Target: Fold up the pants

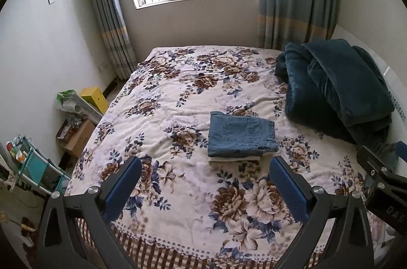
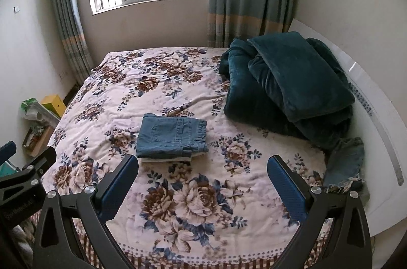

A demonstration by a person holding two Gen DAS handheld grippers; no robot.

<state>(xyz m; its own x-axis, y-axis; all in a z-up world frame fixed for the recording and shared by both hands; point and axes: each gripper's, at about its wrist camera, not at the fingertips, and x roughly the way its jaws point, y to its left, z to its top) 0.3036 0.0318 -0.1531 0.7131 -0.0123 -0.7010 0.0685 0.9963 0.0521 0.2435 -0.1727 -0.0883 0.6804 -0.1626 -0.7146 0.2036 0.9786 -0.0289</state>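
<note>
The blue jeans (image 1: 241,133) lie folded into a compact rectangle on the bed (image 1: 178,96), about in the middle of it, with a back pocket facing up. Under them a pale folded cloth (image 1: 234,158) shows at the near edge of the stack. The left tool (image 1: 205,178) is held above the near edge of the bed, its two blue pads wide apart, and it holds nothing. The right tool (image 2: 202,176) is in the same posture beside it, also spread wide and empty; neither one touches the jeans. A dark green blanket (image 2: 287,83) is piled at the far right corner of the bed, near the white headboard (image 2: 376,101). Another piece of denim with a frayed hem (image 2: 343,167) lies at the right edge of the bed, just below the blanket.
</note>
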